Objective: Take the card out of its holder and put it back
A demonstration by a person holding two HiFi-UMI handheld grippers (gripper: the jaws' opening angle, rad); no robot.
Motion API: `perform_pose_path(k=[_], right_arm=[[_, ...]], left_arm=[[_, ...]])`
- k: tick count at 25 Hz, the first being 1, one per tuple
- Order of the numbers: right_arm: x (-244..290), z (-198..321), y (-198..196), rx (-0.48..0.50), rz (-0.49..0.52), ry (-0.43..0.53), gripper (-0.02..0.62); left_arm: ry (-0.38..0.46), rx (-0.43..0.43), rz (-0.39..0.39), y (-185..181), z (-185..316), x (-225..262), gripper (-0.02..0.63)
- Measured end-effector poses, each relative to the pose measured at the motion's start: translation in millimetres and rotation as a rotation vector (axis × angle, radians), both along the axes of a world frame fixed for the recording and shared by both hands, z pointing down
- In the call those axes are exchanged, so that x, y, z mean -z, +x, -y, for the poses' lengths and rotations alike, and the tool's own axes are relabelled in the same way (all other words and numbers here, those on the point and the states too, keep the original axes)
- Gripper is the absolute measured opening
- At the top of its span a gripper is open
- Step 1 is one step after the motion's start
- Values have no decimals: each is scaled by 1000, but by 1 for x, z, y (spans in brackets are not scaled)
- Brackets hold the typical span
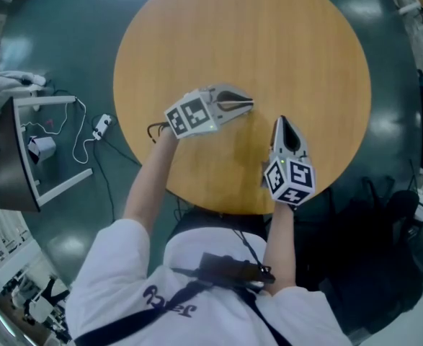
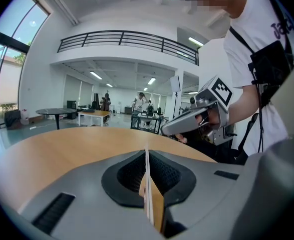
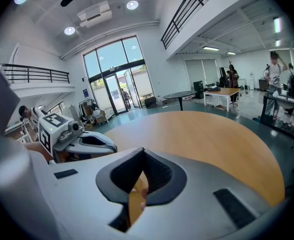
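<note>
A black card holder point(image 1: 229, 269) hangs on a lanyard at the person's chest, and the left gripper view shows this card holder point(image 2: 272, 64) too. No card shows outside it. My left gripper point(image 1: 251, 105) hovers over the round wooden table point(image 1: 305, 56) and points right. Its jaws are shut, with nothing seen between them. My right gripper point(image 1: 283, 121) is held near the table's front edge, pointing away from the person, also shut and empty. The two tips are a short way apart. In the left gripper view the right gripper point(image 2: 167, 130) sits ahead to the right. In the right gripper view the left gripper point(image 3: 114, 146) is at the left.
The tabletop carries nothing I can see. A white-framed stand point(image 1: 45, 150) and cables point(image 1: 99, 128) lie on the dark green floor to the left. Far off across the hall are tables point(image 2: 94, 115) and people point(image 2: 139, 101).
</note>
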State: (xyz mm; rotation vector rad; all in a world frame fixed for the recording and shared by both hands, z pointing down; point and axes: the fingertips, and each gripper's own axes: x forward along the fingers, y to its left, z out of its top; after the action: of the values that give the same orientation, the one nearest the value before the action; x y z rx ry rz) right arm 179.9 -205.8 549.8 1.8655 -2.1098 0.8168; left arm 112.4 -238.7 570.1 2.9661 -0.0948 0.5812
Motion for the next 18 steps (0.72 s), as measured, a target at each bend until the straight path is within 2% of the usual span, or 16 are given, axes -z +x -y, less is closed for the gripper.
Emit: perform_pose_path(k=[5, 9, 14, 18], right_arm=[[-6, -1, 0, 3, -4, -15, 21], [-7, 0, 0, 7, -4, -18, 20], [1, 2, 1, 14, -5, 7, 21], [13, -2, 0, 23, -6, 37, 20]], left_arm=[[-3, 15, 17, 1, -4, -27, 28], [35, -17, 6, 2, -10, -33, 28], [14, 5, 18, 4, -6, -40, 33], [19, 62, 30, 3, 2, -40, 96]])
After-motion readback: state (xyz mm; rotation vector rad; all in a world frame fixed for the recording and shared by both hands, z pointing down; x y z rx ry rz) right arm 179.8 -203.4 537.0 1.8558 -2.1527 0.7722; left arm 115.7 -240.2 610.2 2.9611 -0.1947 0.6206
